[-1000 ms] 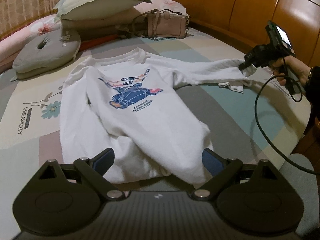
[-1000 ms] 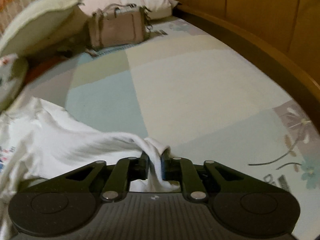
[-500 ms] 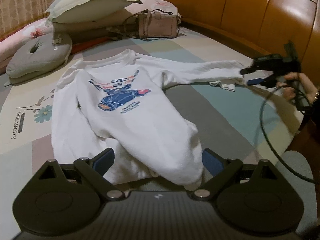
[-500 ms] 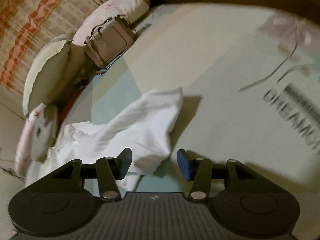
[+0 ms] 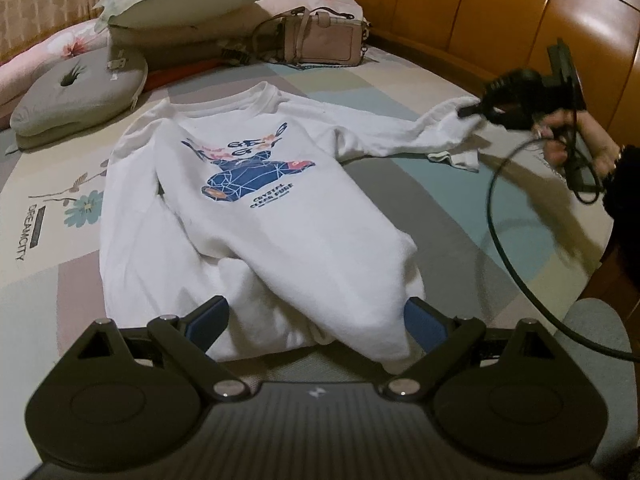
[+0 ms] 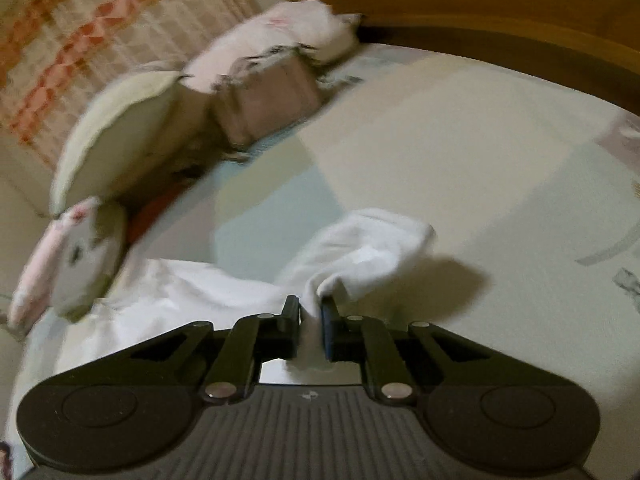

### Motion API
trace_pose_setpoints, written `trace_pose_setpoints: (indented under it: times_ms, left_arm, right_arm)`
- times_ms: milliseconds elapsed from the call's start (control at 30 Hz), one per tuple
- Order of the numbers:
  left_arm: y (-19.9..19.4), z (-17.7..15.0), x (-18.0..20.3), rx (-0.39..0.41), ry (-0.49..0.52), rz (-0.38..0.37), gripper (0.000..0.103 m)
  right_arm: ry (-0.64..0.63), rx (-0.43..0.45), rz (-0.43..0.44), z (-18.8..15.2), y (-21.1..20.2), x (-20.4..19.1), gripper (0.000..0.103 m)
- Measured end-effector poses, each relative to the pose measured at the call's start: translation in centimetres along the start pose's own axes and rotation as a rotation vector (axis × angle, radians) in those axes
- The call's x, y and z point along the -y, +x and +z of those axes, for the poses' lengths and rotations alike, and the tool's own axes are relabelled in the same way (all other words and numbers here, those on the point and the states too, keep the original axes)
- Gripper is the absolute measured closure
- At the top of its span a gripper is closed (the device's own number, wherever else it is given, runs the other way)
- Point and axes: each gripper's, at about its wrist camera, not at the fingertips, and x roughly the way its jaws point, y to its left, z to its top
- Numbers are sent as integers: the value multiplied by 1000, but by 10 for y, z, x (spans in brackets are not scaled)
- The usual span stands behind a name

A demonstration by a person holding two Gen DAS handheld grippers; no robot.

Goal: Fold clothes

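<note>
**Sleeve pinched at the cuff end, body of the garment laid out on the bed**

Nearest the left-wrist camera, the left gripper (image 5: 316, 320) hangs just short of the hem with its blue-padded fingers (image 5: 208, 318) spread wide and nothing between them; the spread suggests readiness to take the near hem, though that is a judgement only

The white sweatshirt (image 5: 280, 208) lies print-up on the patchwork bedsheet (image 5: 420, 176), neck band toward the far end. Its body is not flat: one side panel is turned over onto the chest and the lower part is bunched in loose ridges. One sleeve (image 5: 400, 132) runs out sideways from the shoulder, drawn straight, presumably so it can be carried across the chest as a fold

At the end of that sleeve, the right gripper (image 6: 310, 316) is closed on the cloth: in its own view white fabric fills the narrow gap between the fingers and spills beyond the tips. A person's hand (image 5: 576, 136) holds the tool, its cable (image 5: 496, 208) looping down over the sheet. This view is blurred, so the exact part gripped cannot be fixed beyond near the cuff

Beyond the garment, well apart from it, stand a grey cushion (image 5: 80, 92), a pale green pillow (image 5: 184, 0) and a pink handbag (image 5: 320, 36) against the wooden bed frame (image 5: 500, 8); none obstructs the folding area
</note>
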Motion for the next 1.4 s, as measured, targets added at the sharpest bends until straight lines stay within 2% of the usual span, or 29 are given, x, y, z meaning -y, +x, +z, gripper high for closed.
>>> trace_pose_setpoints:
  times_ms: [100, 233, 333, 433, 533, 567, 600, 667, 767, 833, 900, 967, 1067, 1167, 1233, 1333, 1400]
  left_arm:
    - [1, 0, -3, 2, -7, -5, 9]
    - [3, -1, -6, 0, -13, -6, 9]
    - [1, -1, -8, -1, -15, 0, 9]
    - [-1, -2, -10, 0, -17, 7, 9]
    - [-4, -1, -12, 5, -19, 11, 9]
    - [-6, 0, -12, 10, -19, 12, 9]
    - [-7, 0, -11, 13, -18, 12, 9]
    - [-9, 0, -10, 16, -13, 9, 9]
    - [-10, 0, -6, 15, -7, 6, 9]
    - [-9, 0, -2, 12, -2, -3, 9]
    - [-8, 0, 3, 6, 8, -8, 9]
    - [-5, 1, 9, 0, 19, -12, 9]
    - [-2, 2, 14, -8, 29, -12, 9]
    - [1, 3, 18, -16, 39, -10, 9]
    - [3, 4, 21, -21, 45, -9, 9]
    - [7, 4, 22, -29, 46, -7, 9]
    - [9, 3, 22, -34, 44, -3, 9]
  right_arm:
    - [-51, -18, 50, 5, 14, -29, 88]
    - [-114, -88, 90, -2, 50, -65, 87]
    - [-122, -149, 114, -12, 75, -76, 81]
    - [-103, -219, 147, -23, 95, -78, 80]
    - [-97, -203, 170, -24, 80, -75, 76]
    - [-90, -190, 188, -23, 69, -73, 70]
    - [-94, -169, 205, -22, 54, -70, 60]
    - [-104, -120, 222, -23, 22, -61, 47]
    - [-93, -64, 230, -29, -21, -36, 45]
    - [-58, -43, 195, -38, -39, -13, 45]
    - [-5, -47, 152, -50, -47, 13, 45]
    - [70, -63, 147, -64, -47, 37, 45]
    - [130, -58, 189, -81, -41, 50, 45]
    - [167, 9, 218, -88, -28, 49, 45]
    - [199, 50, 228, -88, -17, 49, 51]
    - [211, 81, 211, -85, 2, 43, 70]
    - [188, 102, 180, -83, 12, 41, 88]
